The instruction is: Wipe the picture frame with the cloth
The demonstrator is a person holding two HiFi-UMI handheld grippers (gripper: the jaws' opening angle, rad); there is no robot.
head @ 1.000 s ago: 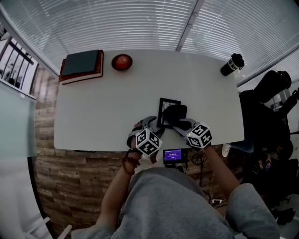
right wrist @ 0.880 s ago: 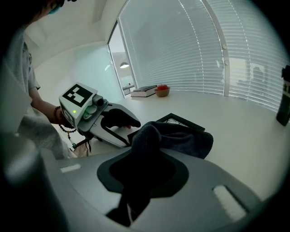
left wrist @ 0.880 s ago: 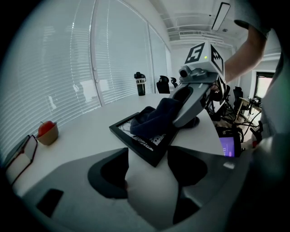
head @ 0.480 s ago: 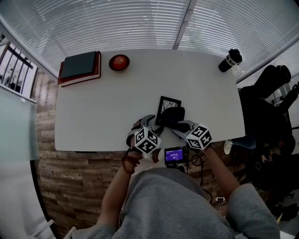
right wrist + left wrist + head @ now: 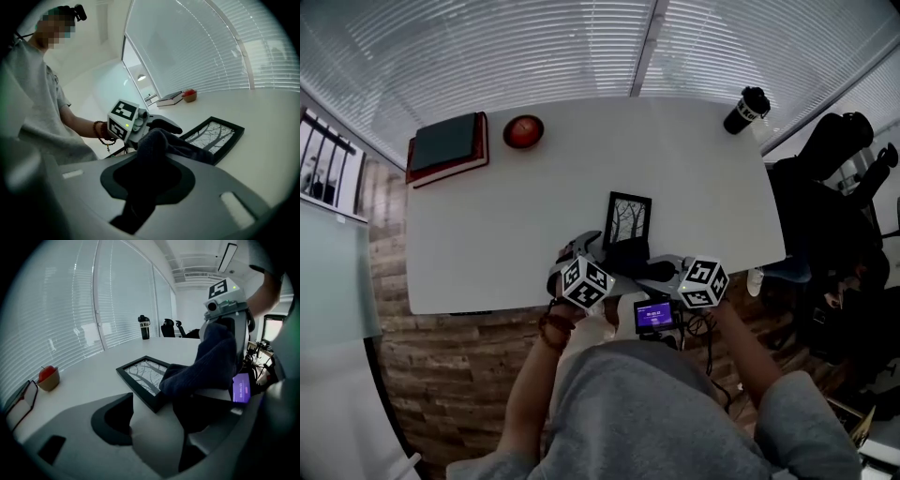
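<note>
A white rectangular desk (image 5: 487, 234) carries a dark green book lying on a red one (image 5: 445, 147) at its far left corner. Just beside them is a small brown bowl (image 5: 49, 381) with a red apple (image 5: 46, 372) in it. A black cylindrical flask (image 5: 743, 111) stands at the far right corner, well apart from the rest. A black office chair (image 5: 825, 178) is past the right edge.

The black picture frame with a bare-tree print (image 5: 628, 216) lies flat near the near edge, with bare desk on its left, right and far sides. A small device with a purple screen (image 5: 655, 315) sits just off that near edge.

The right tool (image 5: 149, 176) is clamped on the dark blue knitted cloth (image 5: 628, 255), which drapes over the frame's near end. The left tool (image 5: 154, 425) has its jaws apart and grips nothing, with the frame's near corner just ahead of them.
</note>
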